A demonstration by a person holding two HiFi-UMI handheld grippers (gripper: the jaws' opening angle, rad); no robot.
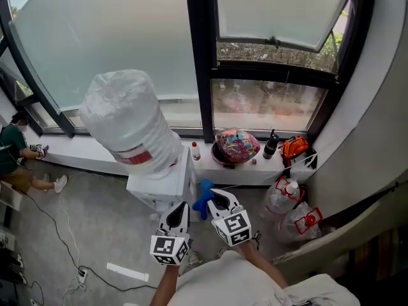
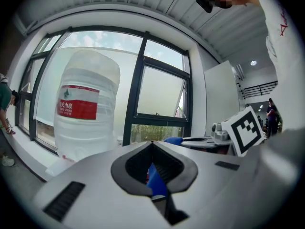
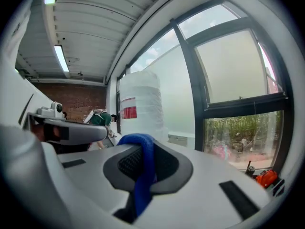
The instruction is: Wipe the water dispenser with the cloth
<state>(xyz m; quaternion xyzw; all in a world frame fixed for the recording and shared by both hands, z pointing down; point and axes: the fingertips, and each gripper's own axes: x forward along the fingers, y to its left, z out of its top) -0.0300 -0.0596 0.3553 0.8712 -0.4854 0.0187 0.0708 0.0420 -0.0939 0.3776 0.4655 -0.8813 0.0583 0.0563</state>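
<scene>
My left gripper [image 1: 181, 208] and right gripper [image 1: 214, 196] both clenched the blue cloth [image 1: 203, 201]; the water dispenser [image 1: 159, 185] stood at eleven o'clock.

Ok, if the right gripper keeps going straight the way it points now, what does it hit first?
Most likely the water bottle on the dispenser. It stands dead ahead of the right gripper, which pinches the cloth. How far off is unclear.

The grey floor [image 1: 95, 225] carries the white water dispenser [image 1: 159, 187] near centre, clear plastic bottles [image 1: 285, 201] at four o'clock and cables [image 1: 60, 238] at eight o'clock, while the white sill [image 1: 258, 172] at two o'clock holds a colourful bowl-like thing [image 1: 237, 145], two small bottles and an orange object [image 1: 294, 147].
</scene>
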